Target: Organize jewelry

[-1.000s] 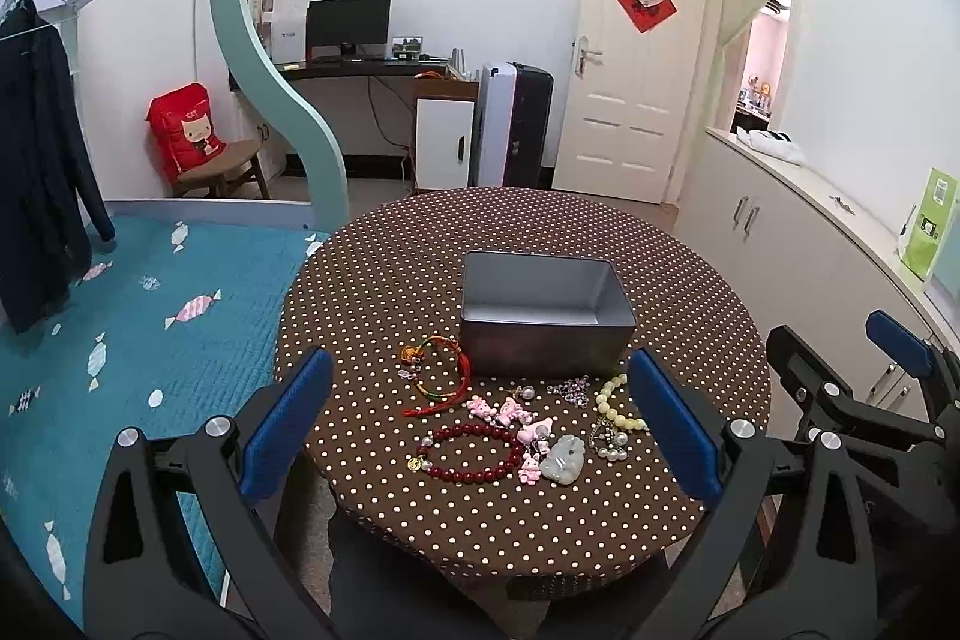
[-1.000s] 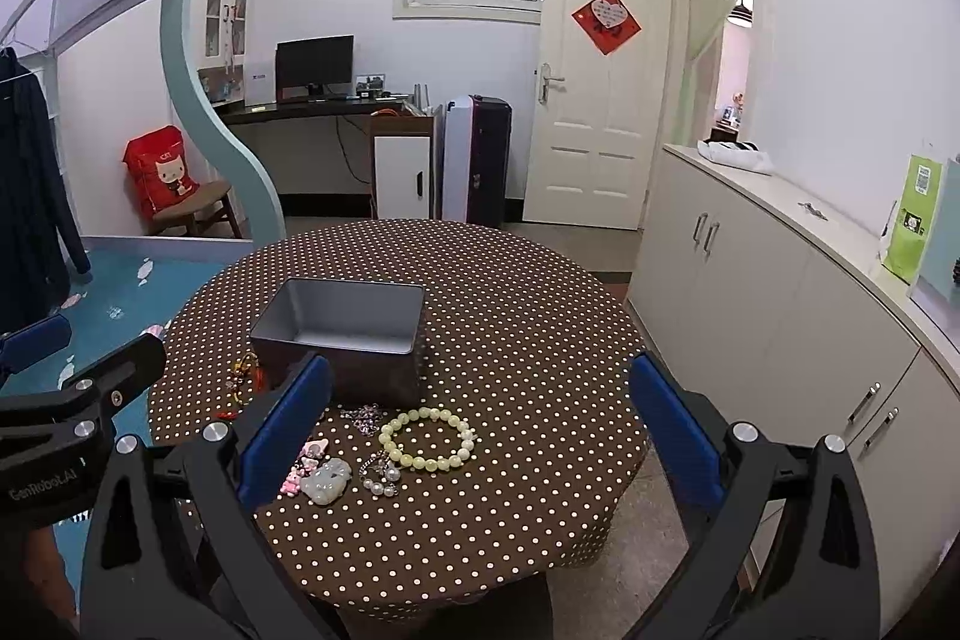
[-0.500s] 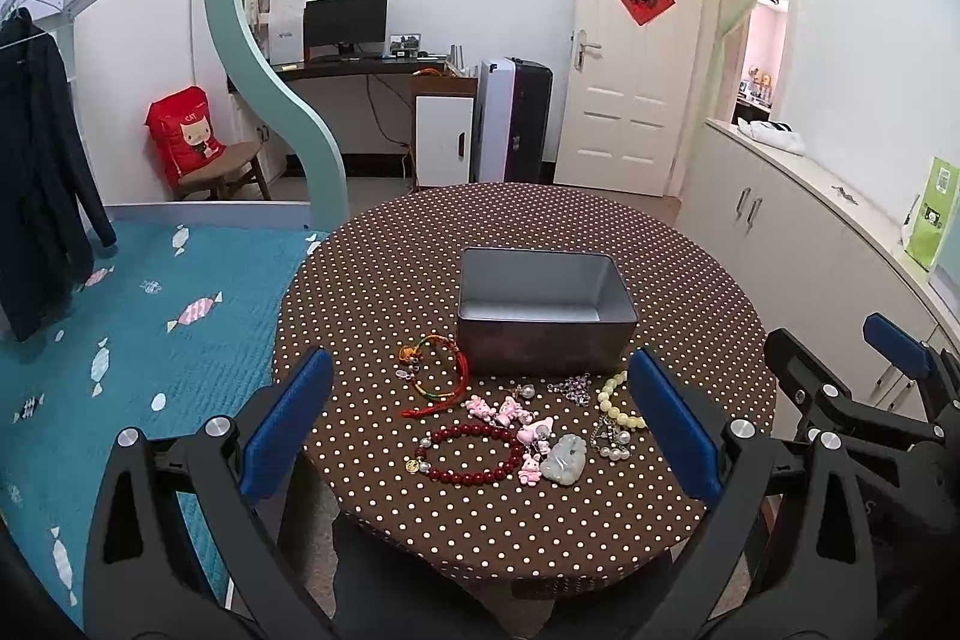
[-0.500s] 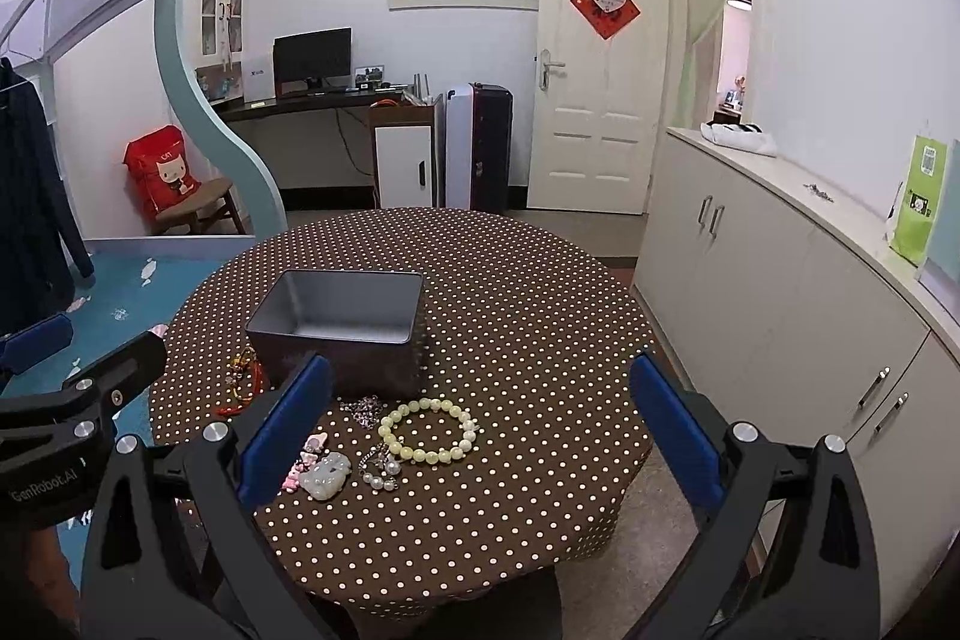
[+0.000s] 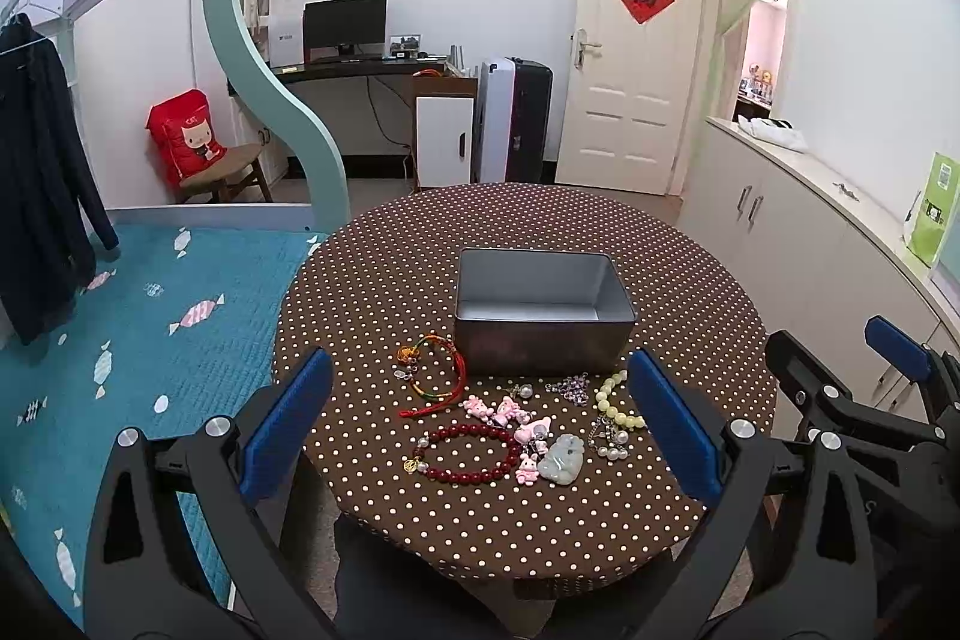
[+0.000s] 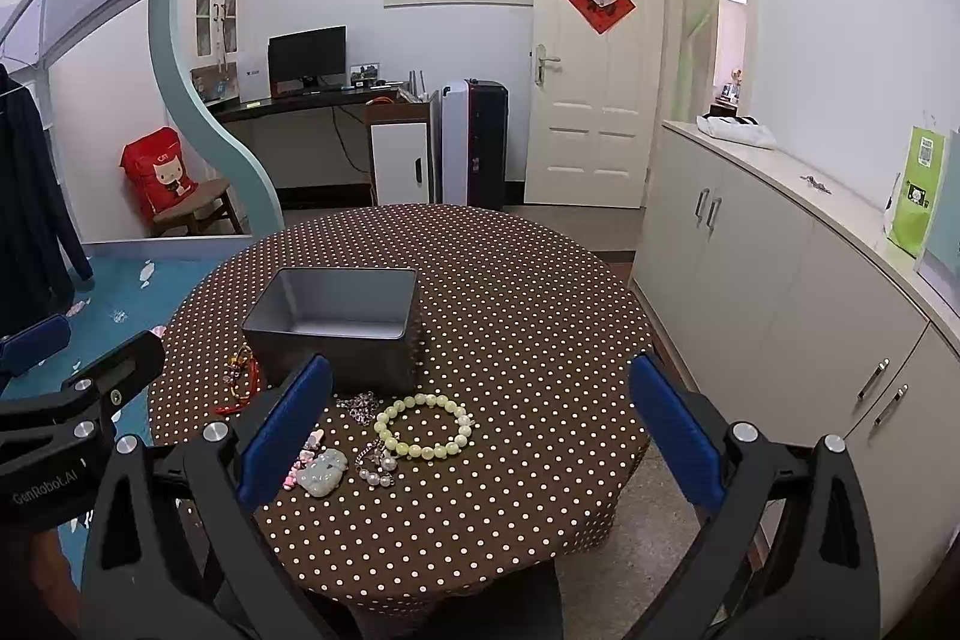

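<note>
An empty grey metal box [image 5: 540, 316] [image 6: 336, 325] stands on the round polka-dot table [image 5: 690, 292]. In front of it lie a red-and-green cord bracelet [image 5: 435, 370], a dark red bead bracelet [image 5: 468, 454], pink charms [image 5: 507, 409], a pale jade pendant [image 5: 562, 457] [image 6: 324, 471], a small pearl cluster [image 5: 609, 439], a silver chain [image 6: 360, 406] and a pale green bead bracelet [image 6: 423, 427]. My left gripper [image 5: 480, 430] is open, held above the near table edge. My right gripper [image 6: 480, 430] is open too, to the right, holding nothing.
A teal rug [image 5: 120, 340] covers the floor to the left, beside a bunk-bed frame [image 5: 270, 100] and a hanging dark coat [image 5: 42, 172]. White cabinets [image 6: 780, 292] run along the right wall. A desk with a monitor [image 5: 345, 22] and a door [image 5: 630, 70] stand behind.
Both grippers have risen and tilted slightly, so the table sits a little lower in each view. The jewelry and the box have not moved.
</note>
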`<state>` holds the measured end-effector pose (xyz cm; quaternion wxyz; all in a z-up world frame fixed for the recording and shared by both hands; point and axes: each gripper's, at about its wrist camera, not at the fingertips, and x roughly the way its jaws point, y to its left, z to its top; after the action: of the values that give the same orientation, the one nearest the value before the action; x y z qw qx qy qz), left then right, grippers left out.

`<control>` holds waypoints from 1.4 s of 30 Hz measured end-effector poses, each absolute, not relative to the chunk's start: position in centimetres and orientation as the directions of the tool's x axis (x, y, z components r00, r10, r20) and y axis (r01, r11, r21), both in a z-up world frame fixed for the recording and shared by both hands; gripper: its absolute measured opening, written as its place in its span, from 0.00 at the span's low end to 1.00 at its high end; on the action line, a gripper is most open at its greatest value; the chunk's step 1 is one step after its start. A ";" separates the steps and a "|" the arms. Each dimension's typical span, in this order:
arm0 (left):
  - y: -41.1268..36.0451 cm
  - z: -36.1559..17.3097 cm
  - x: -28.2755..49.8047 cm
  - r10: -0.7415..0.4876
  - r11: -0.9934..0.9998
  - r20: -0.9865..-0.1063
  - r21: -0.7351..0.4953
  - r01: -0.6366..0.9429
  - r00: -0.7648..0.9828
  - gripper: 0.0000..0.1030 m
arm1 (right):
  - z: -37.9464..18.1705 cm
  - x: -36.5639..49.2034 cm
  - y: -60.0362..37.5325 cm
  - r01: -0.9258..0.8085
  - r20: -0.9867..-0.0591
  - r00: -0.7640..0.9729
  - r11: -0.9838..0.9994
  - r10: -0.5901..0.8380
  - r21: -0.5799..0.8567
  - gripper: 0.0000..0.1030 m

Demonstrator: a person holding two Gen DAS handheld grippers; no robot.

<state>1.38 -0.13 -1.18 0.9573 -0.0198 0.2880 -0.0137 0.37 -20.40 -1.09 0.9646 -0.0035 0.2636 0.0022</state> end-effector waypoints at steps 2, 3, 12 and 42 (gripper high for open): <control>-0.2 -1.2 1.4 -0.037 0.999 -0.552 -0.046 0.014 0.833 0.95 | -1.1 0.4 -20.3 -0.007 -0.511 0.860 1.000 0.006 -0.001 0.93; -0.2 -1.2 1.4 -0.037 0.999 -0.553 -0.045 0.015 0.832 0.95 | -1.2 0.4 -20.3 -0.008 -0.513 0.859 1.000 0.007 -0.001 0.93; -0.2 -1.2 1.6 -0.039 0.999 -0.558 -0.046 0.017 0.829 0.95 | -1.3 0.8 -20.2 -0.016 -0.521 0.854 1.000 0.013 0.000 0.93; 0.6 -3.1 3.4 -0.081 0.997 -0.598 -0.055 0.060 0.797 0.95 | -3.2 2.3 -20.0 -0.050 -0.564 0.824 0.998 0.055 0.023 0.93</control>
<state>3.45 0.56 -3.10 0.9478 -0.0165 0.3162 -0.0373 2.34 -19.98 -3.15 0.9550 0.0037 0.2953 0.0275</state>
